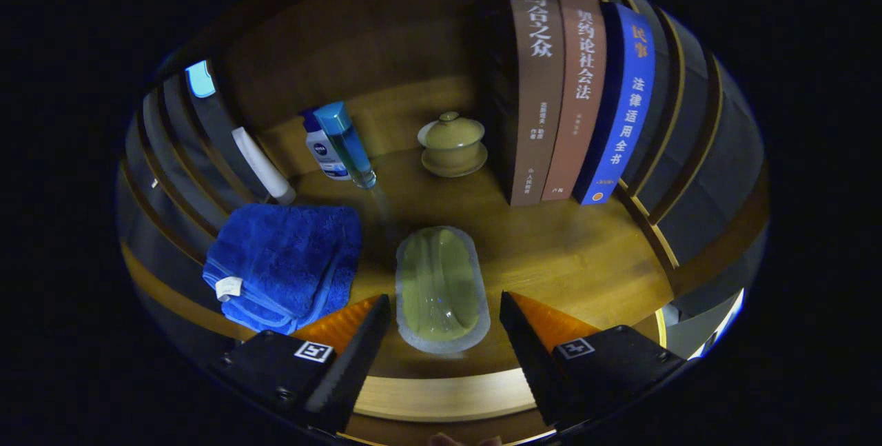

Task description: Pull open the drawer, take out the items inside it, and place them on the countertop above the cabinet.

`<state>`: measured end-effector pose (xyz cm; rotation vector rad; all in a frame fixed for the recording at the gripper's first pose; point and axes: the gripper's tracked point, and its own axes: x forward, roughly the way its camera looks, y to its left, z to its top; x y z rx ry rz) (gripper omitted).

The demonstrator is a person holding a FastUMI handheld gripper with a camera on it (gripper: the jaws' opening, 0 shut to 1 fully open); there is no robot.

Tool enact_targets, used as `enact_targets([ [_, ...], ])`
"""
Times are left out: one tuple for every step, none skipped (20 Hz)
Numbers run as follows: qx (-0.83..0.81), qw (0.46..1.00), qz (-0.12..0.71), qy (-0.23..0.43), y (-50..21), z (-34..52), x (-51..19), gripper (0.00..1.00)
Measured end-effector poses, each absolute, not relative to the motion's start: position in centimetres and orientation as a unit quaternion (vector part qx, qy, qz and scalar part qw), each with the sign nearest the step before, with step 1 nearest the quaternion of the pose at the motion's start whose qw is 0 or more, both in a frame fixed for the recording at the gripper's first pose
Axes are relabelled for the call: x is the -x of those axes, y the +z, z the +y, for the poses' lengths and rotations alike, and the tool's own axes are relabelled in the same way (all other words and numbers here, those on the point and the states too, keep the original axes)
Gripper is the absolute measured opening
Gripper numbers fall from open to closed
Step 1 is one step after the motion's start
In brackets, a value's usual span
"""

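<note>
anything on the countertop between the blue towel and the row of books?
Yes. In the gripper view a clear oblong dish lies on the wooden countertop between the blue towel and the books, sitting between the open gripper's fingertips, untouched.

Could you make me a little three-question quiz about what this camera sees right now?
1. True or false: the jaws of the gripper are clamped on the blue towel.
2. Which thing lies between the open jaws?
A. the lidded tea bowl
B. the oblong yellow-green dish
C. the blue-capped bottle
3. Fill in: three ___ stand upright on the wooden surface, to one side of the lidded tea bowl.

Key: 1 false; 2 B; 3 books.
</note>
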<state>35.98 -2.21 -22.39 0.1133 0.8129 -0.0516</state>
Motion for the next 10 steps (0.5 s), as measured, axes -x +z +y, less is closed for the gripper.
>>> enact_targets([
  [-0.068,0.924,0.376,-0.015,-21.3,-1.9,-35.6,1.0],
  [-0.075,0.93,0.361,-0.005,-20.6,-1.7,-35.1,0.99],
  [-0.074,0.935,0.346,0.009,-19.9,-1.6,-34.0,0.99],
  [-0.068,0.941,0.332,0.028,-19.1,-1.3,-33.0,0.99],
  [-0.062,0.947,0.311,0.045,-18.4,-0.9,-32.1,0.99],
  [-0.061,0.955,0.285,0.059,-17.3,-0.5,-30.9,0.99],
  [-0.066,0.961,0.257,0.08,-16.1,0.4,-29.6,0.99],
  [-0.068,0.965,0.233,0.102,-15.0,1.3,-28.0,0.99],
  [-0.069,0.97,0.202,0.112,-13.8,1.5,-26.5,0.99],
  [-0.069,0.975,0.172,0.119,-12.6,1.7,-24.9,0.99],
])
